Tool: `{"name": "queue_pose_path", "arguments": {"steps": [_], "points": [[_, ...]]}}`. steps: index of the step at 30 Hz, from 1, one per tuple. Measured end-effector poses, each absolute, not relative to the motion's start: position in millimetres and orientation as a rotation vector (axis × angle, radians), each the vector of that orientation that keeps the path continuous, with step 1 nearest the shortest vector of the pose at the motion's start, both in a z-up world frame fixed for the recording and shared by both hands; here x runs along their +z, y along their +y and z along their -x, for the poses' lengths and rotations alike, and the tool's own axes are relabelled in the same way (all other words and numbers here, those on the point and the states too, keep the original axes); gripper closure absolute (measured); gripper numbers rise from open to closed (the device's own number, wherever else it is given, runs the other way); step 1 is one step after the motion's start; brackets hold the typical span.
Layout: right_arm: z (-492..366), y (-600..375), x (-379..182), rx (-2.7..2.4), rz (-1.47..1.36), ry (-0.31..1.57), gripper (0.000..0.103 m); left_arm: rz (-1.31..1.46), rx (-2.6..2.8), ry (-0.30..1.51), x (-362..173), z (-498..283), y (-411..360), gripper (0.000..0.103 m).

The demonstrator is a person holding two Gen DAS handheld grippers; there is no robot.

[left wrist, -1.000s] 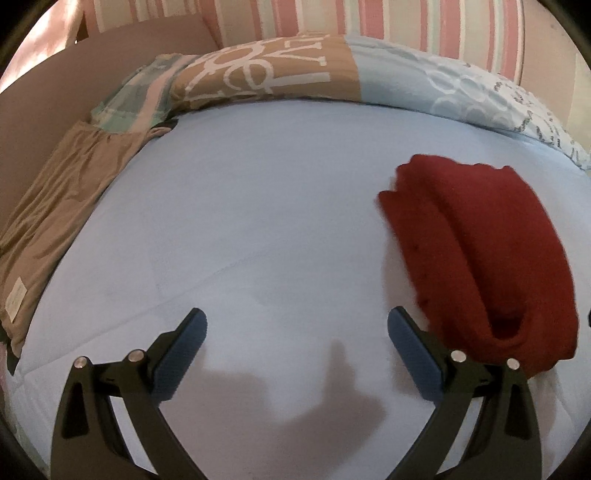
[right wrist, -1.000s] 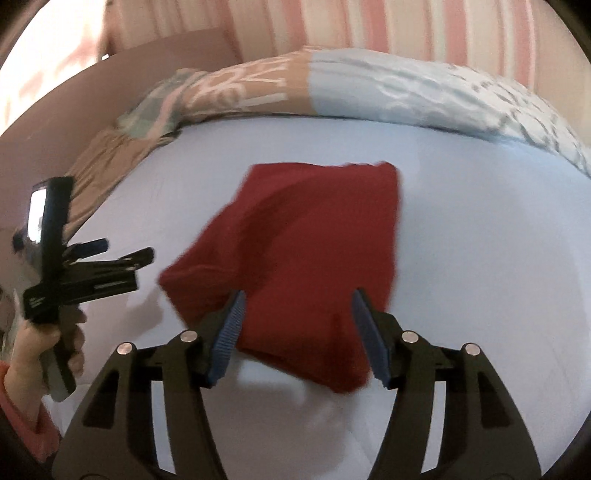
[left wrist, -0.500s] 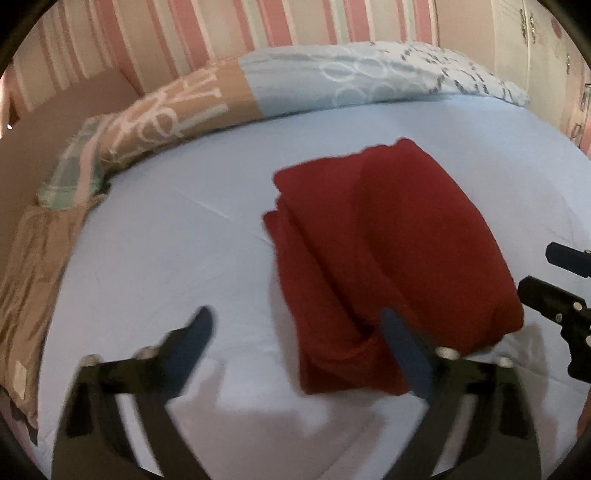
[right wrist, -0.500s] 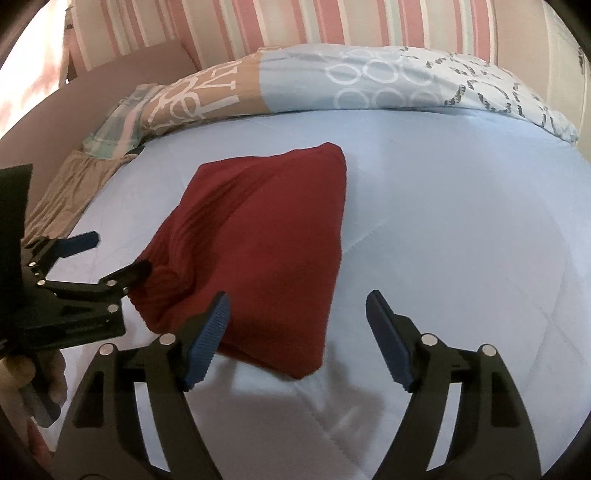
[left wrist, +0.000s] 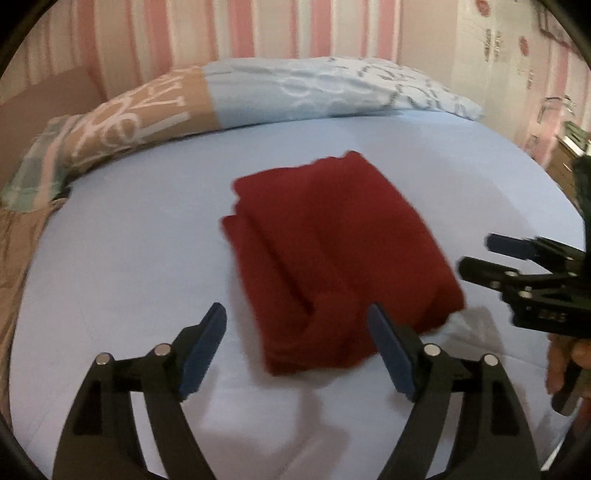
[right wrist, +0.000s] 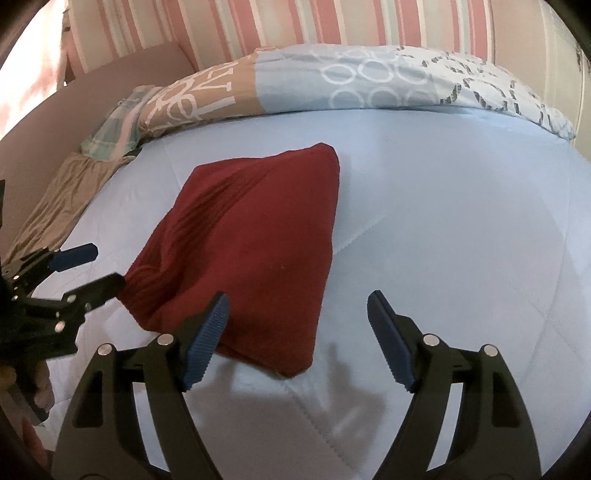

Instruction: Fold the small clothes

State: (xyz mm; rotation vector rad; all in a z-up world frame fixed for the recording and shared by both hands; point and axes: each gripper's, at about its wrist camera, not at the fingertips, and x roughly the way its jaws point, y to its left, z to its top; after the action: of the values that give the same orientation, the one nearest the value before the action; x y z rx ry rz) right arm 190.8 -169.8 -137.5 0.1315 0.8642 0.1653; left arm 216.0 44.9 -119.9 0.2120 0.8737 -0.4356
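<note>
Folding seemingly done: red garment [left wrist: 332,254] lying compact on bed [left wrist: 129,258], left gripper [left wrist: 295,343] and right gripper [right wrist: 295,339] released, empty.

Black left gripper [left wrist: 295,347] with blue ribbed pads, silver pins.

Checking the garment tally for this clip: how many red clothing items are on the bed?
1. The folded red garment lies mid-bed on the light blue sheet, ahead of both hand-held grippers. Anything tucked inside its folds would be hidden.

Pink-striped wall [left wrist: 280,29] behind a pale blue bed [right wrist: 461,229], white wardrobe [left wrist: 491,55] beside.
</note>
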Motion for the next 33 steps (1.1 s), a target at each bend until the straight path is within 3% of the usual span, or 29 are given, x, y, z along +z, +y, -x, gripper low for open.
{"name": "queue_pose_path", "arguments": {"steps": [4,6,8,13,23,28,33], "points": [[-191,-172,-137,0.163,-0.13,0.868,0.025,-0.249,-0.436,0.902,-130,-218,30,0.024],[-190,-173,-136,0.163,-0.131,0.863,0.025,-0.237,-0.438,0.938,-140,-224,29,0.039],[-190,-175,-135,0.162,-0.136,0.857,0.025,-0.222,-0.414,0.99,-151,-233,32,0.063],[-190,-175,-132,0.159,-0.126,0.84,0.025,-0.128,-0.358,1.037,-157,-236,55,0.075],[-222,-161,-151,0.106,-0.08,0.883,0.025,0.059,-0.22,1.05,-166,-226,78,0.072],[-225,-164,-157,0.105,-0.075,0.891,0.025,0.088,-0.196,1.069,-176,-227,85,0.059],[-224,-166,-153,0.113,-0.09,0.877,0.025,0.05,-0.199,1.017,-153,-222,81,0.052]]}}
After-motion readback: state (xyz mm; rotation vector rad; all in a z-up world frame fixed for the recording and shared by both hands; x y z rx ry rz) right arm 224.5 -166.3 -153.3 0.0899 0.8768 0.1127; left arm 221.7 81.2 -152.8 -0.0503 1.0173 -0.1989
